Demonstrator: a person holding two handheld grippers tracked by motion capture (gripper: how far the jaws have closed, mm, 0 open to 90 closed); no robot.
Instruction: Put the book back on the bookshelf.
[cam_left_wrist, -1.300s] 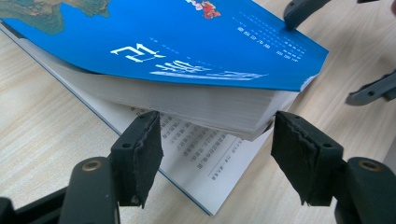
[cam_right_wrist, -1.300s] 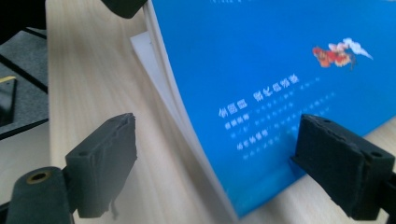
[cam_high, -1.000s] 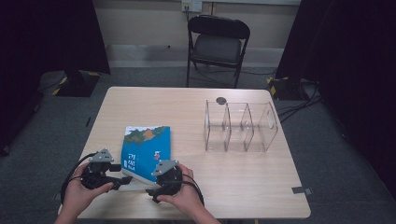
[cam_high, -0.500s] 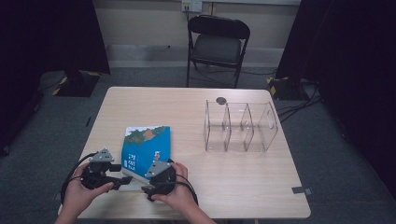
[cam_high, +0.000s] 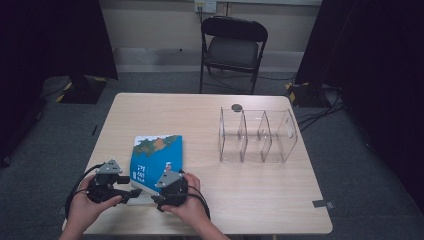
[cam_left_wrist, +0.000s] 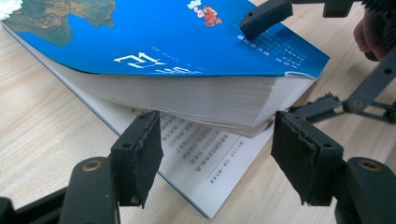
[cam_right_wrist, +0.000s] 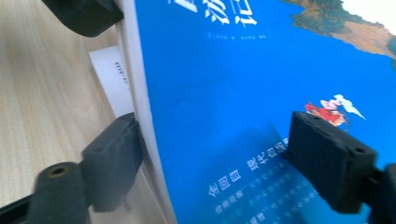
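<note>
The blue book (cam_high: 156, 160) lies at the near left of the worktop (cam_high: 210, 120), its cover and most pages lifted off the bottom pages. The right hand-held gripper (cam_high: 159, 197) has just been closing, jaws apparently pinching that lifted block. The left hand-held gripper (cam_high: 129, 193), jaws narrowed, grips nothing beside the fore-edge.
</note>
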